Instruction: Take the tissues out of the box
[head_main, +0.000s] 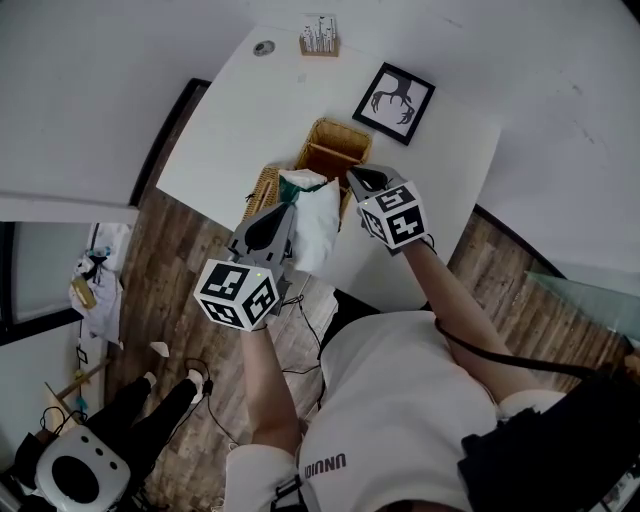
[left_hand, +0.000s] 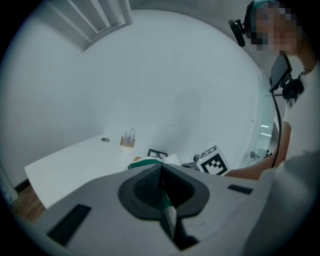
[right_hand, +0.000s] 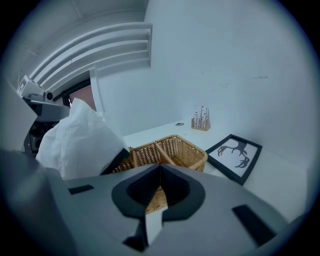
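Observation:
A soft tissue pack (head_main: 318, 225), white with a green end, hangs over the near edge of the white table (head_main: 240, 110). My left gripper (head_main: 285, 215) is shut on its edge. In the left gripper view a green and white strip of the pack (left_hand: 166, 207) is pinched between the jaws of the left gripper (left_hand: 161, 167). My right gripper (head_main: 352, 178) hovers just right of the pack's top, above the wicker basket (head_main: 335, 140). The right gripper (right_hand: 160, 167) is shut with nothing ahead of its tips. The pack (right_hand: 80, 142) bulges at the left of that view.
The divided wicker basket (right_hand: 175, 147) stands mid-table. A black-framed antler picture (head_main: 393, 103) lies to its right. A small wooden holder (head_main: 319, 38) and a round grommet (head_main: 263, 47) sit at the far edge. On the wooden floor at left are a person's legs (head_main: 150, 400) and cables.

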